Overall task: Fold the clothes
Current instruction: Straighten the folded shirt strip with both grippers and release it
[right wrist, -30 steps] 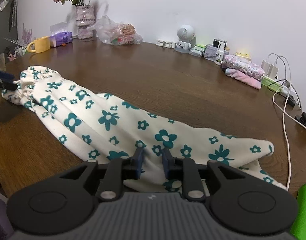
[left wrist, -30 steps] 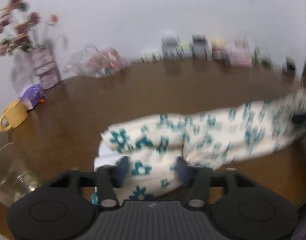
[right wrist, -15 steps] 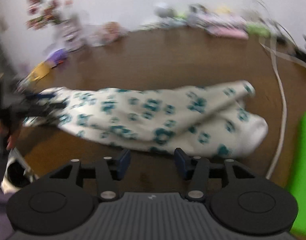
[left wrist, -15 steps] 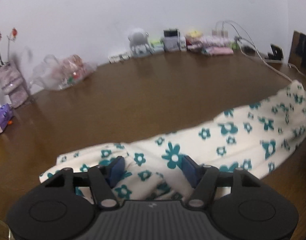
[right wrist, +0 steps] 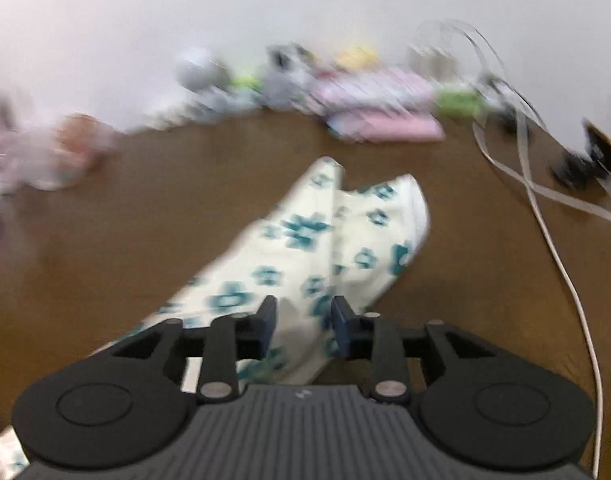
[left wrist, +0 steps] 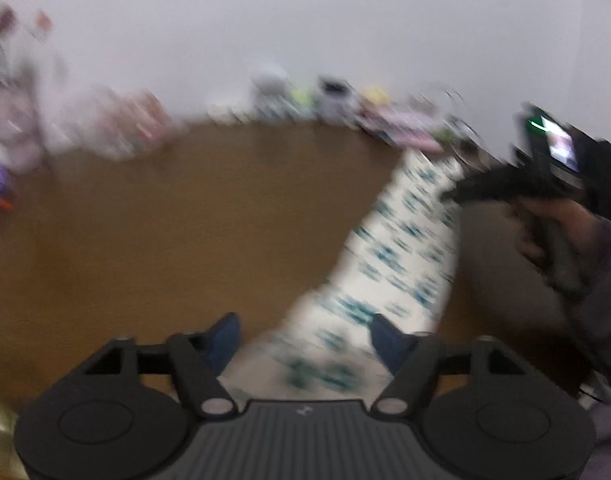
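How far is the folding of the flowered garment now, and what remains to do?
Early stage. Done: the flowered garment lies stretched out long and narrow on the brown table. In hand: nothing is gripped; the left gripper and the right gripper are both opening, with cloth between their fingers. Left: no end is yet folded over to make a compact stack.

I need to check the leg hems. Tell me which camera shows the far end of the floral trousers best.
The right wrist view: both leg ends of the floral trousers lie centred on the wooden table and unobstructed, though blurred. In the left wrist view that end is farther off, more smeared, and partly hidden by the right gripper.
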`<state>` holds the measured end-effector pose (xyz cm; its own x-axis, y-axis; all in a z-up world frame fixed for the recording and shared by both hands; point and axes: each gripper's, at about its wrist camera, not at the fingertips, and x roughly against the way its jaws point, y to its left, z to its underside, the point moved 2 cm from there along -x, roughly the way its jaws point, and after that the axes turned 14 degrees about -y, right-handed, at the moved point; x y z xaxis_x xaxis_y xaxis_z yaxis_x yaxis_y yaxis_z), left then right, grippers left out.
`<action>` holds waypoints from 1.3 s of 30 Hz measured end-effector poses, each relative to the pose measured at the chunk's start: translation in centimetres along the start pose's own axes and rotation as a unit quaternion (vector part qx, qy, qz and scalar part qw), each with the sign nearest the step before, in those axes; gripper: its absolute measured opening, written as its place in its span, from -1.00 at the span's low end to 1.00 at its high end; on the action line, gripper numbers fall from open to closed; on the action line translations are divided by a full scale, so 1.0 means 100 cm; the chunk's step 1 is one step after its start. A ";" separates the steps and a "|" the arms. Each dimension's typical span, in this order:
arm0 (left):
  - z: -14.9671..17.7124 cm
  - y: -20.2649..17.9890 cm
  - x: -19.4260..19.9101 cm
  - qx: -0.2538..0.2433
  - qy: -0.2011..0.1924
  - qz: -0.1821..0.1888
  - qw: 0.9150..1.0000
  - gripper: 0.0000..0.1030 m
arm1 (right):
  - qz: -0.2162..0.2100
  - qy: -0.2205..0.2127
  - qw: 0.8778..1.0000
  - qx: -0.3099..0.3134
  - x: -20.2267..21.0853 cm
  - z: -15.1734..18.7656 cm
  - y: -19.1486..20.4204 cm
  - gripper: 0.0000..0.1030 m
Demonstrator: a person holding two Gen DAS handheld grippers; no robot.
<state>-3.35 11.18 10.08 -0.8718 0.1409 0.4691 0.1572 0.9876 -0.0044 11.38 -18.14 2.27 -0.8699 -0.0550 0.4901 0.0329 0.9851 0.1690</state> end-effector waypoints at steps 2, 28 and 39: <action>0.007 0.011 -0.015 0.006 0.007 -0.018 1.000 0.58 | -0.033 0.019 0.999 0.008 0.014 0.014 0.008 0.27; 0.055 -0.044 -0.058 0.093 0.041 0.123 0.987 0.04 | -0.116 0.063 0.989 0.068 0.008 0.022 0.047 -0.11; 0.081 -0.073 -0.016 0.033 -0.013 0.067 0.997 0.12 | -0.133 0.001 0.980 0.146 0.104 0.046 0.061 -0.40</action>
<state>-6.85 4.30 2.18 -0.8571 0.2723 0.4372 0.2429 0.9622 -0.1231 0.30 -11.95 4.49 -0.8276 -0.3154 0.4644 -0.3371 0.9407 0.0381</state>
